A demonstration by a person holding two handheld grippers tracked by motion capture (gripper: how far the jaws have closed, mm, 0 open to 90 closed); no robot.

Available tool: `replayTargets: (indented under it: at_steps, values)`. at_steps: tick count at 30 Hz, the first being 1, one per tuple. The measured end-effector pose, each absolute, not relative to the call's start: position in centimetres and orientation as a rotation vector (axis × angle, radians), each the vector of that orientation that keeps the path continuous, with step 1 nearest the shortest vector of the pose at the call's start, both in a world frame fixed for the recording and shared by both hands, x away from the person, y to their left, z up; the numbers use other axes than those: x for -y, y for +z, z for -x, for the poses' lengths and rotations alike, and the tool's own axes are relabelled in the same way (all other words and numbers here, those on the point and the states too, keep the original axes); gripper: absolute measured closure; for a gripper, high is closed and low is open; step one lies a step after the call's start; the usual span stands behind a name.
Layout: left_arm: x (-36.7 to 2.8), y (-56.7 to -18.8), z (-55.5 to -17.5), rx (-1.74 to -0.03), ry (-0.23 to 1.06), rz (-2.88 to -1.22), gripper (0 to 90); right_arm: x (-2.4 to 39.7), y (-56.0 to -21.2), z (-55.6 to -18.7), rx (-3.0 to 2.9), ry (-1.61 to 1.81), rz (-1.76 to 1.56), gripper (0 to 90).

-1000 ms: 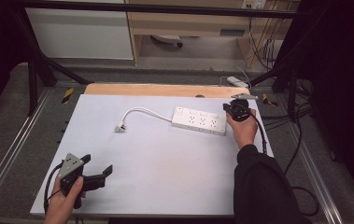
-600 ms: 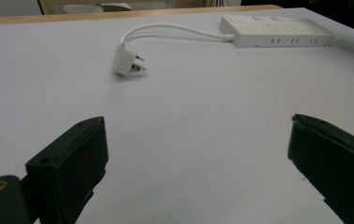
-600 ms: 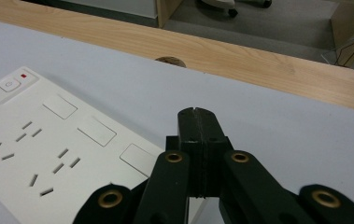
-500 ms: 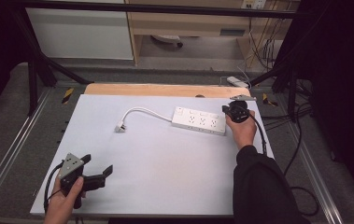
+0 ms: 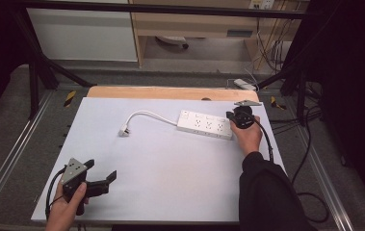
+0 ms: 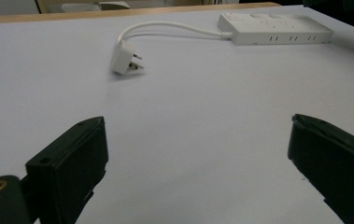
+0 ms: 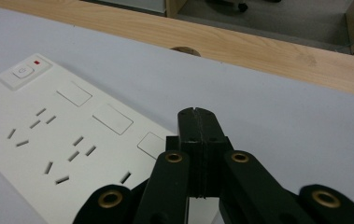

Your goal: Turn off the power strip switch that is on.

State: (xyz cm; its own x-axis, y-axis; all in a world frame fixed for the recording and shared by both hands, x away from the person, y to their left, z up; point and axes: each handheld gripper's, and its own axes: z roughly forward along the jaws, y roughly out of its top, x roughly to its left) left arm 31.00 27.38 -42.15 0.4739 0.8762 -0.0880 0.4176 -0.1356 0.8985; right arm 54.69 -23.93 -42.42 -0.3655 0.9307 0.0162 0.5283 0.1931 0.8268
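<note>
Jaws of the left gripper (image 5: 100,179) stand wide apart with nothing between them, low over the near left corner of the pale lavender-white table sheet (image 5: 170,173). Ahead of them, toward the middle, lies the white moulded plug (image 6: 124,59) on its side, prongs bare; its white cable (image 5: 151,114) arcs rightward to the white plastic power strip (image 5: 204,125), flat near the far right. Pressed together on nothing, the right gripper (image 7: 197,122) sits at the strip's right end, just above its sockets.
</note>
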Motion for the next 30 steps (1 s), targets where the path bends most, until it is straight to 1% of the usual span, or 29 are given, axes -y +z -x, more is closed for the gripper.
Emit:
replayTargets:
  at_steps: [30]
  values:
    - [-27.4, -42.1, -30.9, -1.093, 0.59, -1.751, 5.2, 23.2, -43.5, -54.9, -2.003, 1.046, -1.377, 90.0]
